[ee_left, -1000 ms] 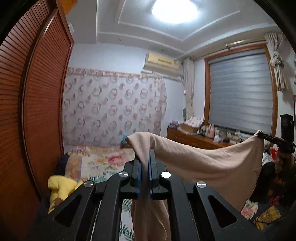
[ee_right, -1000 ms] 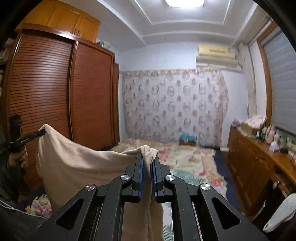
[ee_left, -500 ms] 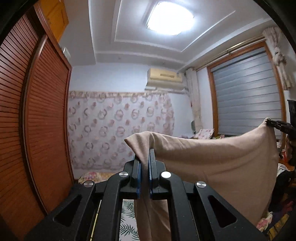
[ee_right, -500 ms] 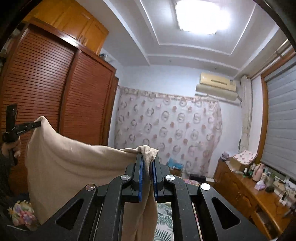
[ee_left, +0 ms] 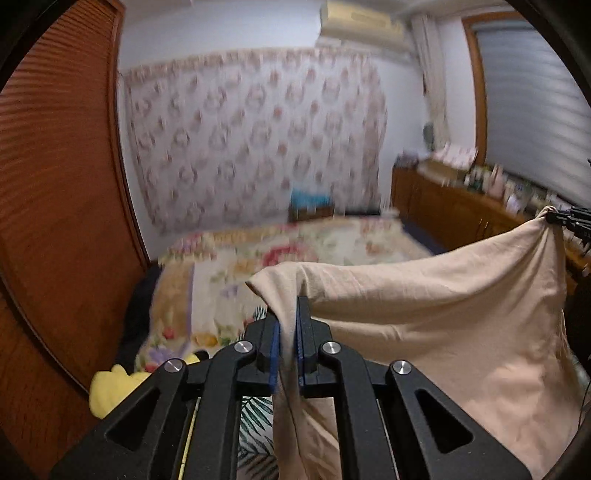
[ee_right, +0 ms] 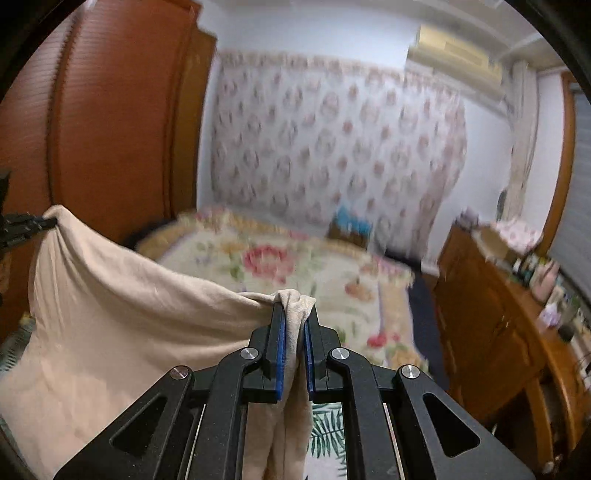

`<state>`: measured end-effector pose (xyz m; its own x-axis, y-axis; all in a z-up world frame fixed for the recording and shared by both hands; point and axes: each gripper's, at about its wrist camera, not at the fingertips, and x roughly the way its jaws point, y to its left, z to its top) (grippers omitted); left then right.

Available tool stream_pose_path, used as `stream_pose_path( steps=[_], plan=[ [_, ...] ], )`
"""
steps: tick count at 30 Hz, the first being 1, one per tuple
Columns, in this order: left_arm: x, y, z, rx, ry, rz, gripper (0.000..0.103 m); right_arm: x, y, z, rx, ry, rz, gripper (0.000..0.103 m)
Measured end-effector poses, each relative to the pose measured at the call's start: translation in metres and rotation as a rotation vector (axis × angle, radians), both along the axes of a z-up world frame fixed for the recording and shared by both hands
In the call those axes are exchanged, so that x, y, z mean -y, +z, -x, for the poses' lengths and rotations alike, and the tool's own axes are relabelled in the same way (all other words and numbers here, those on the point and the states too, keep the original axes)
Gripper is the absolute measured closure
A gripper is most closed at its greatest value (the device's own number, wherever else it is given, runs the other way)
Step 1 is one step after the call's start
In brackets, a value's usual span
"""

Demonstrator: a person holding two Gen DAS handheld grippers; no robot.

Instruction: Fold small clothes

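Soft, matte beige knit garment (ee_left: 424, 325) hangs in the air above the floral-print quilted bed (ee_right: 295, 266), sagging between two pinched corners. Left gripper (ee_left: 287, 317) is clamped on one bunched corner; right gripper (ee_right: 294, 314) is clamped on the other.

The garment (ee_left: 424, 317) hangs stretched between the two sets of jaws: one corner is pinched in the left gripper (ee_left: 287, 325), the other in the right gripper (ee_right: 294, 325), and the rest drapes below them. Ahead of and below both jaws lies the bed (ee_right: 280, 266). The wardrobe (ee_left: 55, 184) stands left of the jaws, the dresser (ee_right: 498, 306) to their right. The patterned curtain (ee_left: 255, 136) hangs behind the bed, with the air conditioner (ee_left: 362, 20) above it.
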<state>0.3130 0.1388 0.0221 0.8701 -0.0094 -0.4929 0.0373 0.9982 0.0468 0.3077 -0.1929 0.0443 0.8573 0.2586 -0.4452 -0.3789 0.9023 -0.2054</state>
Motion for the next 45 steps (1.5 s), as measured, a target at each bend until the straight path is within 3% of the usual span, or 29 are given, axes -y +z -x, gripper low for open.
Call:
stream_pose_path(
  steps=[5, 9, 12, 13, 14, 15, 19, 21, 27, 33, 45],
  plan=[
    [0.001, -0.048, -0.044, -0.103, -0.003, -0.01, 0.096, -0.017, -0.061, -0.074, -0.118, -0.016, 0.045, 0.095],
    [0.003, -0.061, -0.06, -0.134, -0.016, -0.003, 0.092, -0.023, -0.074, -0.118, -0.168, -0.012, 0.037, 0.095],
    [0.0, -0.063, -0.057, -0.137, -0.028, 0.004, 0.077, -0.028, -0.073, -0.139, -0.196, -0.033, 0.038, 0.095],
    [0.0, -0.062, -0.058, -0.145, -0.032, 0.007, 0.067, -0.018, -0.058, -0.152, -0.208, -0.038, 0.033, 0.095],
    [-0.002, -0.061, -0.058, -0.153, -0.036, 0.014, 0.055, -0.018, -0.059, -0.16, -0.225, -0.049, 0.031, 0.093],
    [-0.003, -0.06, -0.059, -0.156, -0.048, 0.025, 0.053, -0.02, -0.053, -0.16, -0.235, -0.057, 0.029, 0.087],
    [0.0, -0.059, -0.043, -0.176, -0.067, 0.03, 0.028, -0.012, -0.041, -0.145, -0.25, -0.099, 0.02, 0.08],
    [0.003, -0.06, -0.034, -0.192, -0.082, 0.025, 0.028, -0.009, -0.039, -0.137, -0.258, -0.108, 0.001, 0.072],
    [0.013, -0.059, 0.009, -0.209, -0.104, 0.027, 0.028, 0.003, -0.039, -0.093, -0.246, -0.116, -0.018, 0.067],
    [0.027, -0.068, 0.058, -0.254, -0.111, 0.007, 0.028, 0.018, -0.035, -0.035, -0.259, -0.089, -0.027, 0.067],
    [0.028, -0.084, 0.17, -0.297, -0.105, 0.065, 0.028, 0.047, -0.027, 0.102, -0.289, -0.014, -0.023, 0.067]
  ],
)
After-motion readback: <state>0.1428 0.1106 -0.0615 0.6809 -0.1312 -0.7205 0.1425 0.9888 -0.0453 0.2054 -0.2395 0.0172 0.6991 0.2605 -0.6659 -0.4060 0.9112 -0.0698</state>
